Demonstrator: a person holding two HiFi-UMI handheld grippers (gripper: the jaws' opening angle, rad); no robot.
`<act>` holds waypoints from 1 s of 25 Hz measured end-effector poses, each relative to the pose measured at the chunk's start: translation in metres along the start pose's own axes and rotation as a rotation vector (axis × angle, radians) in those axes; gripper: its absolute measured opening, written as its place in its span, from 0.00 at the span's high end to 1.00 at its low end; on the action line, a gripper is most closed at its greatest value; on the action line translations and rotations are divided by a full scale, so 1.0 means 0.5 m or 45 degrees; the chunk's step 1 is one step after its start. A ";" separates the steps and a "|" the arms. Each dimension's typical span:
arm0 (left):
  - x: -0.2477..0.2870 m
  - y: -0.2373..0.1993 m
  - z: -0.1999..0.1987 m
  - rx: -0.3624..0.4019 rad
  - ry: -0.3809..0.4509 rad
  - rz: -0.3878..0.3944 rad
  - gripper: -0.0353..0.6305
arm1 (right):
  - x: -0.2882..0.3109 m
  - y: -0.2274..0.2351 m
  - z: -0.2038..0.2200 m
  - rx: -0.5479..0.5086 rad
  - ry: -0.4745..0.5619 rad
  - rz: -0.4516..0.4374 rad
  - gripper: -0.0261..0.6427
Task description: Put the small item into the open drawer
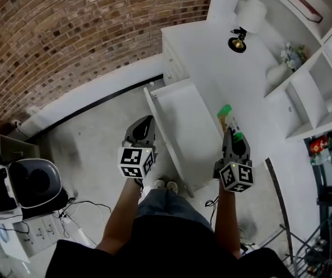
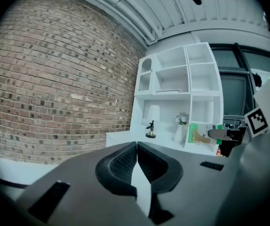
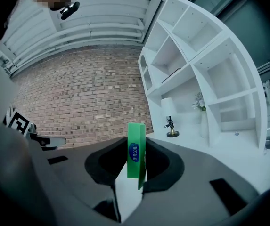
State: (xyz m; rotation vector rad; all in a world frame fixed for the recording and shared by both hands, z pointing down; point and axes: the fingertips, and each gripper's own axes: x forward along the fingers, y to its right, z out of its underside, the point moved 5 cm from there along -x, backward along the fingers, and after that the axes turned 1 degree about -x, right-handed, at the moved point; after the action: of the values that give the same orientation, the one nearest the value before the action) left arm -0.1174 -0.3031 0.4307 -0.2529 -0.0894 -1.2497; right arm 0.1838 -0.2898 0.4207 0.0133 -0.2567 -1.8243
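Observation:
My right gripper [image 1: 230, 133] is shut on a small flat green packet [image 1: 226, 115] with a blue label, which stands upright between the pads [image 3: 136, 155]. It hovers over the right edge of the open white drawer [image 1: 184, 119], which is pulled out of the low white cabinet [image 1: 203, 51]. My left gripper [image 1: 144, 123] hangs just left of the drawer's left wall, its jaws [image 2: 137, 146] closed tip to tip with nothing between them. The left gripper view also catches the packet [image 2: 195, 134] at the right.
A white shelf unit [image 1: 313, 86] rises behind the cabinet. On the cabinet top stand a white lamp [image 1: 251, 11], a small dark figurine on a brass base [image 1: 237, 41] and a vase of flowers [image 1: 283, 68]. A brick wall [image 1: 67, 33] runs left; a grey device [image 1: 35, 181] and cables lie on the floor.

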 end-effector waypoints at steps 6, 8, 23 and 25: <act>0.069 0.008 0.027 0.005 -0.064 0.058 0.91 | 0.039 0.009 0.042 0.037 -0.065 0.011 0.83; 0.092 0.014 0.044 0.006 -0.088 0.072 0.91 | 0.054 0.015 0.067 0.050 -0.103 0.009 0.83; 0.242 0.078 0.230 -0.048 -0.300 0.149 0.91 | 0.147 0.031 0.315 0.128 -0.386 -0.044 0.83; 0.254 0.088 0.257 -0.057 -0.346 0.154 0.91 | 0.153 0.034 0.348 0.127 -0.429 -0.045 0.83</act>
State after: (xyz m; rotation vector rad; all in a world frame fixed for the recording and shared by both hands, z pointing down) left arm -0.0266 -0.3774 0.5750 -0.4596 -0.2764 -1.0929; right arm 0.1547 -0.3376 0.6031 -0.2226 -0.5882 -1.8422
